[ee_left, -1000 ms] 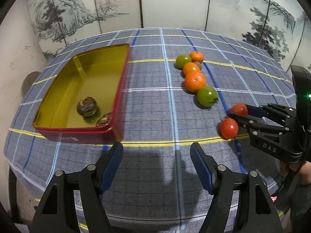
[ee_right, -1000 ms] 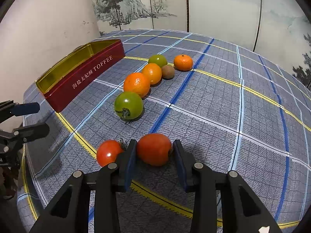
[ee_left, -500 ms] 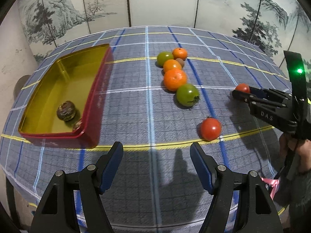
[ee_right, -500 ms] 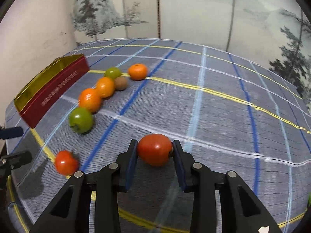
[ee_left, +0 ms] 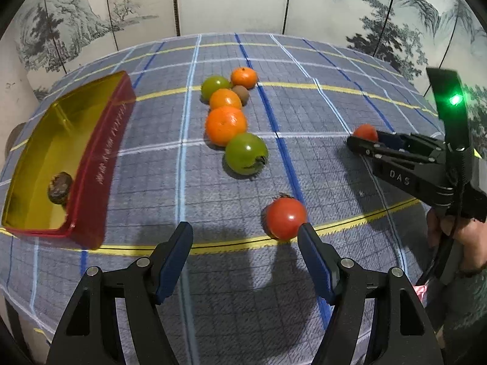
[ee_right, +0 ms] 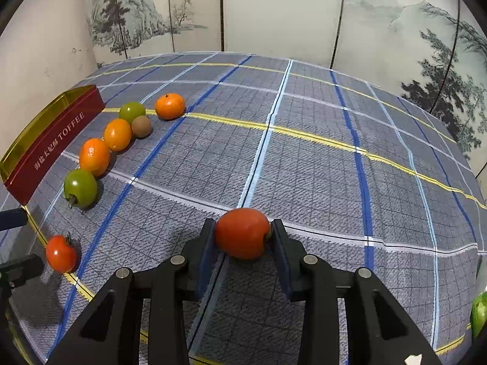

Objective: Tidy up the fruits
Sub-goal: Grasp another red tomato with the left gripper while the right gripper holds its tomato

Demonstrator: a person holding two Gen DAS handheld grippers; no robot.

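Observation:
My right gripper (ee_right: 242, 245) is shut on a red tomato (ee_right: 242, 233) and holds it above the plaid tablecloth; it also shows in the left wrist view (ee_left: 363, 141) at the right. My left gripper (ee_left: 245, 251) is open and empty, with a second red tomato (ee_left: 285, 218) just beyond its right fingertip. A row of fruit lies on the cloth: a green tomato (ee_left: 246, 153), two oranges (ee_left: 225, 125), a kiwi (ee_left: 241, 94), another green tomato (ee_left: 215, 86) and a mandarin (ee_left: 243, 77). A red and gold toffee tin (ee_left: 100, 164) stands at the left.
The tin holds a dark round fruit (ee_left: 59, 184). A painted folding screen (ee_right: 274, 9) stands behind the table. A green object (ee_right: 479, 314) shows at the right edge of the right wrist view. The table edge lies close below my left gripper.
My right gripper has lifted the red tomato and carried it right, away from the other red tomato. My left gripper has moved right toward that remaining tomato.

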